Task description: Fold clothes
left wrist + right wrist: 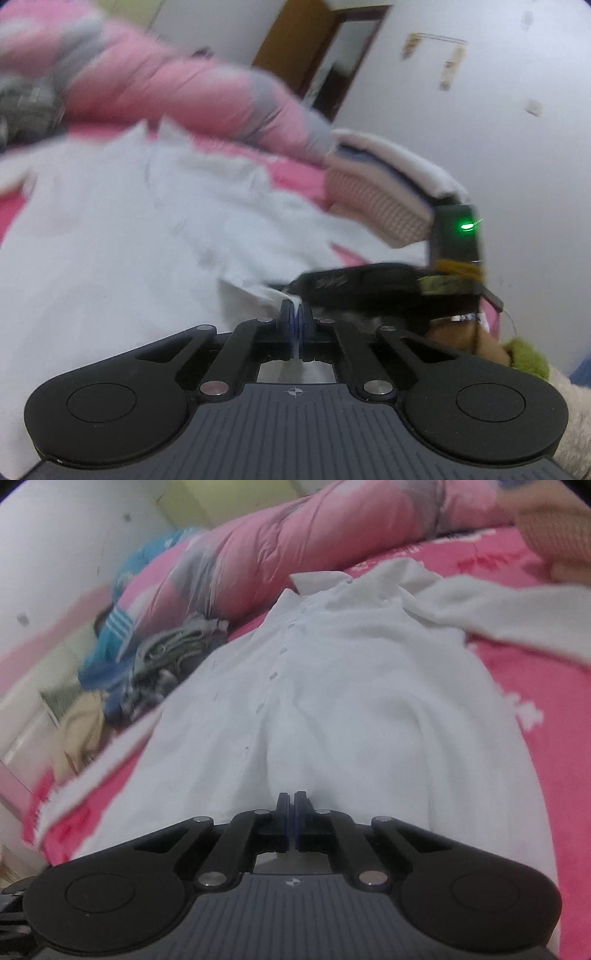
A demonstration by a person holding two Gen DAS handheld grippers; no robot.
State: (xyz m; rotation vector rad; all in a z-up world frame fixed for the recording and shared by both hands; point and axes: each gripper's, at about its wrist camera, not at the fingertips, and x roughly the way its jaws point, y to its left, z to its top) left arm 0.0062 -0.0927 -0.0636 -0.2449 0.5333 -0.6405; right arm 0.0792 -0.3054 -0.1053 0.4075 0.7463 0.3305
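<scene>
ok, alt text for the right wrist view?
The right gripper, fingers closed together, pinches the hem of a white button-up shirt spread on a pink bedsheet. A pink quilt and jumbled clothes lie beyond.

The left tongs (295, 317) sit at six o'clock, their jaws pressed together on a fold of the white shirt (122, 221). The shirt spreads toward nine o'clock over a pink bed sheet (295, 177). A pink and grey quilt (177, 85) lies bunched at eleven o'clock. At three o'clock the other tongs' black body (369, 284) crosses, with a green light (466, 226) glowing above it. A folded stack of clothes (384, 184) lies at two o'clock.
</scene>
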